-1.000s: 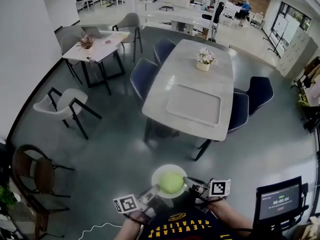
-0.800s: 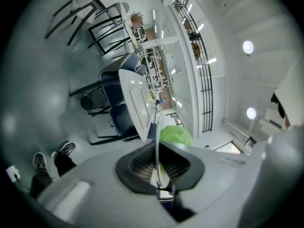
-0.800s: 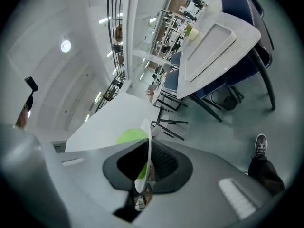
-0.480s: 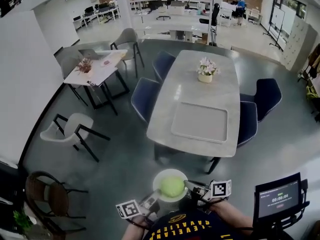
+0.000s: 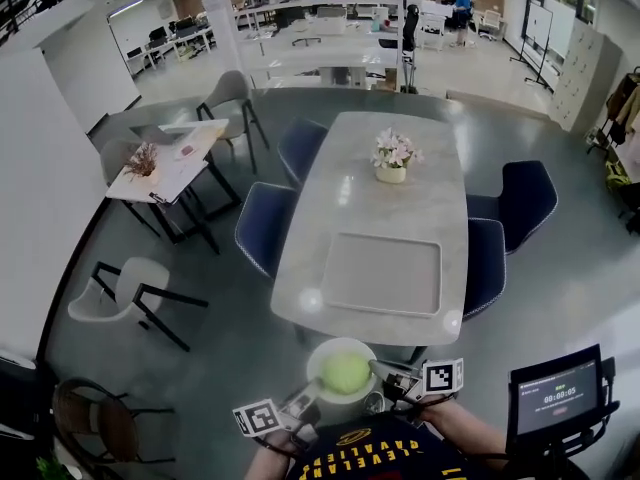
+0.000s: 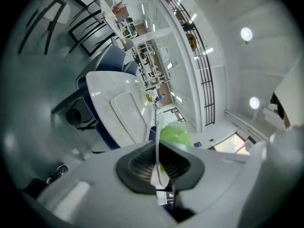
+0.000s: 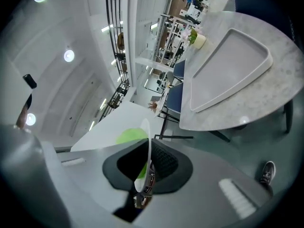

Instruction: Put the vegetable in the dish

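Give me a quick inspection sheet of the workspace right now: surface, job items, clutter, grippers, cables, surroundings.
Surface: grey table with an empty tray.
Job's things: green vegetable lies in the white dish, held short of the table.
Clutter: flower pot on the table.
Grippers: left gripper and right gripper both shut on the dish rim.
Cables: nothing seen.
Surroundings: blue chairs, timer screen at right.

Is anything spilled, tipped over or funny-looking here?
Nothing is spilled or tipped. The only odd thing: the white dish with the green vegetable in it is off the table, pinched at its rim by the left gripper and the right gripper. The tray lies flat and the flower pot stands upright.
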### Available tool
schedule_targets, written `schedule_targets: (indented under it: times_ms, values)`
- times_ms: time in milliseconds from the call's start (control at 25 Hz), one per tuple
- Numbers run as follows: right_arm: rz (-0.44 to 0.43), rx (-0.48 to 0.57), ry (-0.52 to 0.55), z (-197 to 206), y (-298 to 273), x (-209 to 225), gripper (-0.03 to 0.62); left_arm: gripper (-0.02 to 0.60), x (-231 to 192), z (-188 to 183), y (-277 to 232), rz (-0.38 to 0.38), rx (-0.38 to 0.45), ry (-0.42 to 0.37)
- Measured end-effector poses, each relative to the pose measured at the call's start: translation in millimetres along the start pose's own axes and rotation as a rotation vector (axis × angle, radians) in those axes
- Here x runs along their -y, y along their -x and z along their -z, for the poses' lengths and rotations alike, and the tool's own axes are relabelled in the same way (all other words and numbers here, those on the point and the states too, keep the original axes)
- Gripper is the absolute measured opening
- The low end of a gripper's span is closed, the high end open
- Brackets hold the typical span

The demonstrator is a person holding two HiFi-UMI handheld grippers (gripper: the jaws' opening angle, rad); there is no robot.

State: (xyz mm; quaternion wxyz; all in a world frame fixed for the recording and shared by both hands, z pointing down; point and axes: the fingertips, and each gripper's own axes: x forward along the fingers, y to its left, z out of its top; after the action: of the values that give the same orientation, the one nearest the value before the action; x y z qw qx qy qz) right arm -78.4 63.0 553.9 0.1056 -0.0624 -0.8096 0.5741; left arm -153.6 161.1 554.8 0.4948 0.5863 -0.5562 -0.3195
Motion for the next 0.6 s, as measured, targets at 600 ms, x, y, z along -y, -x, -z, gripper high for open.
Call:
schedule_targets:
  times_ms: [600]
  values:
    - [0.094,0.207,-0.069,-78,-8,60,0.02,0.012,-34,-57,-103,0.038,-0.236,-0.005]
